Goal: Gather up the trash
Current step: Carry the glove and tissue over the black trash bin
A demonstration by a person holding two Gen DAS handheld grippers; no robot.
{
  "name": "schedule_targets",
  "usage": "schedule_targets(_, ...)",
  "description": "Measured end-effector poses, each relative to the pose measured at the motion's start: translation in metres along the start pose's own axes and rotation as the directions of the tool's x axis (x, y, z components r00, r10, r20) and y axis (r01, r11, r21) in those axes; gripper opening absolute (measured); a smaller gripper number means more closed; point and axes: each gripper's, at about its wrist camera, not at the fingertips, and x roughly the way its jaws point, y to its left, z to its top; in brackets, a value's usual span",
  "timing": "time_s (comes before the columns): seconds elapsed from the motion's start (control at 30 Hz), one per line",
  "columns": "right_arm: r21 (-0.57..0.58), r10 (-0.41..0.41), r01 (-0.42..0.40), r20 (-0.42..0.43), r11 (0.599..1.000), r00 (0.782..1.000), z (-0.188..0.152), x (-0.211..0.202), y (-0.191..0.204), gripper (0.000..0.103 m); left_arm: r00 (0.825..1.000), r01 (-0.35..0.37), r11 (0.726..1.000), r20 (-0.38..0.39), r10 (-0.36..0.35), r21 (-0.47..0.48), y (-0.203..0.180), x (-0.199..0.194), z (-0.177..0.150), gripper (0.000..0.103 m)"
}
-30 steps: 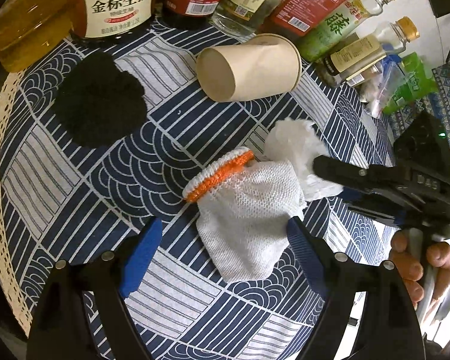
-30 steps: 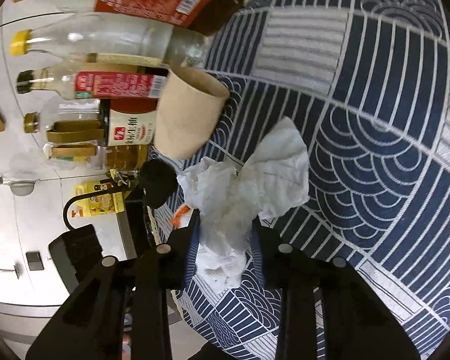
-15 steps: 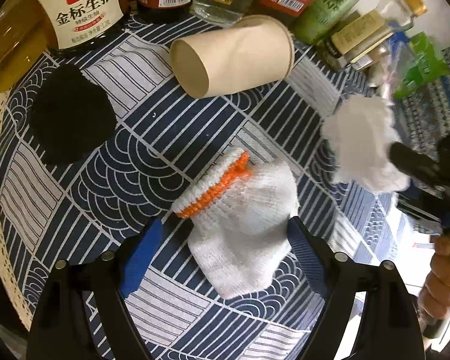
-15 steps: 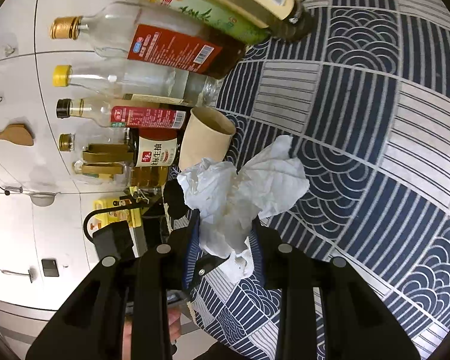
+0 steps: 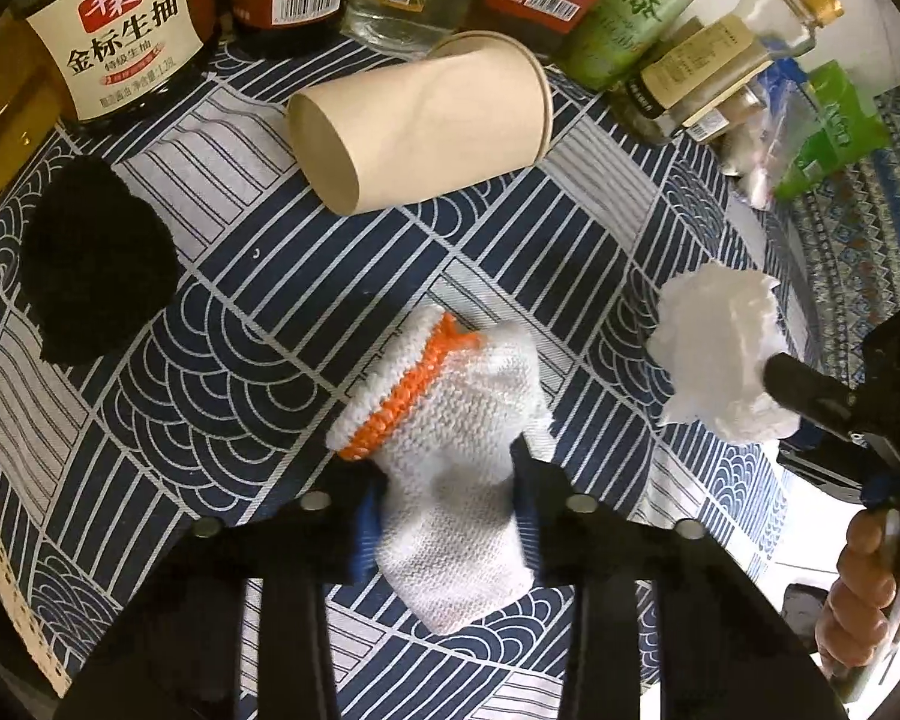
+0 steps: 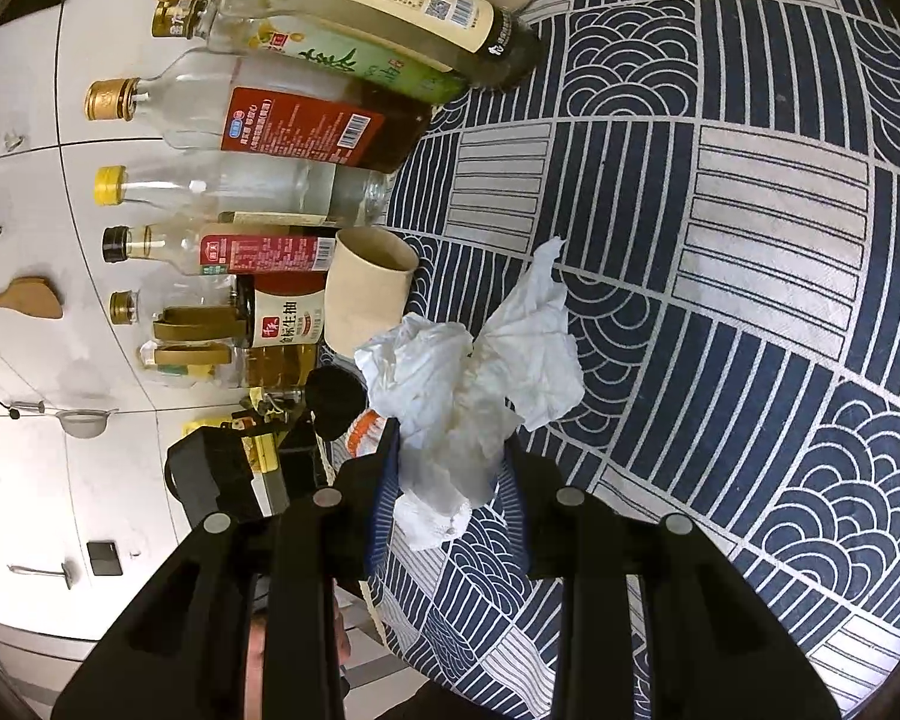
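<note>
A white knitted glove point(image 5: 456, 462) with an orange cuff lies on the blue patterned tablecloth point(image 5: 222, 372). My left gripper point(image 5: 447, 516) straddles it, and its closing jaws press the glove's sides. A crumpled white tissue point(image 6: 468, 384) sits in my right gripper point(image 6: 450, 480), which is shut on it and held above the cloth. The same tissue point(image 5: 720, 354) and the right gripper point(image 5: 810, 402) appear at the right of the left wrist view. A tan paper cup point(image 5: 426, 126) lies on its side beyond the glove. A black fuzzy wad point(image 5: 90, 264) rests to the left.
Several sauce and oil bottles point(image 5: 120, 30) stand along the far edge of the table, also seen as bottles point(image 6: 258, 120) in the right wrist view. A green packet point(image 5: 834, 126) lies at the far right. A person's hand point(image 5: 870, 588) grips the right tool's handle.
The left jaws have closed in from wide apart onto the glove. My right gripper has carried the tissue away from the glove, to the right and upward.
</note>
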Motion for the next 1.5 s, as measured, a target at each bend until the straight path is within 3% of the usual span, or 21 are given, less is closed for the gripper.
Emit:
schedule_targets(0.7, -0.071, -0.067, 0.063, -0.052, 0.996, 0.996, -0.033, 0.043, 0.052, 0.033, 0.993, 0.093, 0.996, 0.071, -0.092, -0.007, 0.05, -0.059, -0.03, 0.026)
schedule_targets(1.5, -0.203, -0.141, 0.099, -0.205, 0.974, 0.969, -0.122, 0.196, 0.171, 0.033, 0.982, 0.126, 0.98, 0.161, -0.101, -0.154, 0.227, -0.145, -0.081, 0.026)
